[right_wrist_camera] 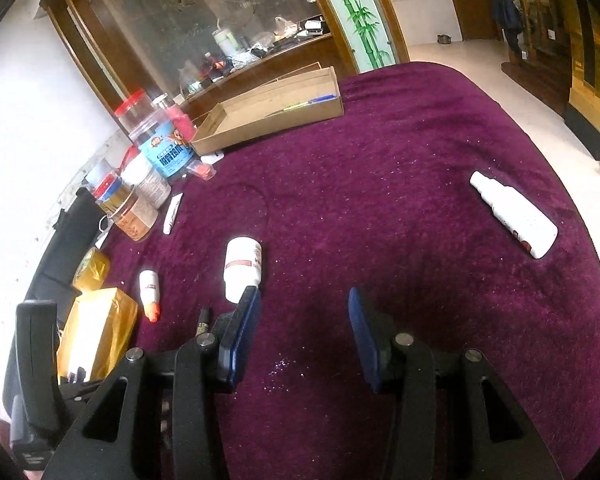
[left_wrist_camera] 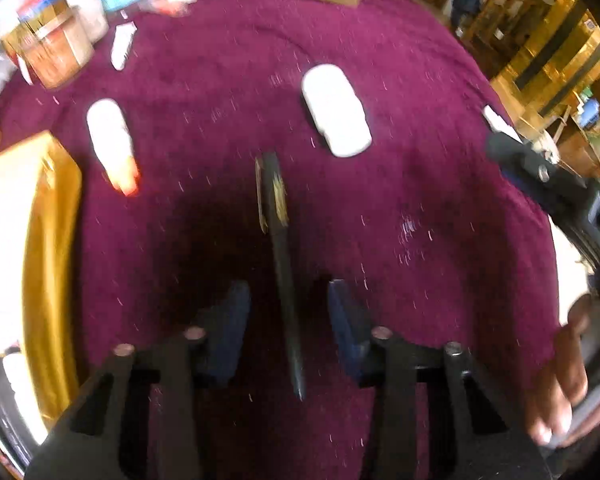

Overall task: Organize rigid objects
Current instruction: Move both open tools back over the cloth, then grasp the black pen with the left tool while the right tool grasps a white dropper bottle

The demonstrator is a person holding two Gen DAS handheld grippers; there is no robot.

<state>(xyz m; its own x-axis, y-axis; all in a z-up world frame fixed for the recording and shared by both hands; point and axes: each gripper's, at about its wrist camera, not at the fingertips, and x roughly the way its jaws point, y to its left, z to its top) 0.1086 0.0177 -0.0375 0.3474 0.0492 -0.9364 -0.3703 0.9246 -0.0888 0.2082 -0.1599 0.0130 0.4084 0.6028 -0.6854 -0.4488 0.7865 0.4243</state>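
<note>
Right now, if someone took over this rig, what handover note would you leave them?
Left gripper: open, straddling the black pen on the cloth, not gripping.
Right gripper: open, empty, above the cloth.
Loose on the cloth: white pill bottle, small orange-capped bottle, spray bottle.
Cardboard tray at the far edge holds a blue pen.
Left: the pen and three bottles, probably for the tray.
</note>
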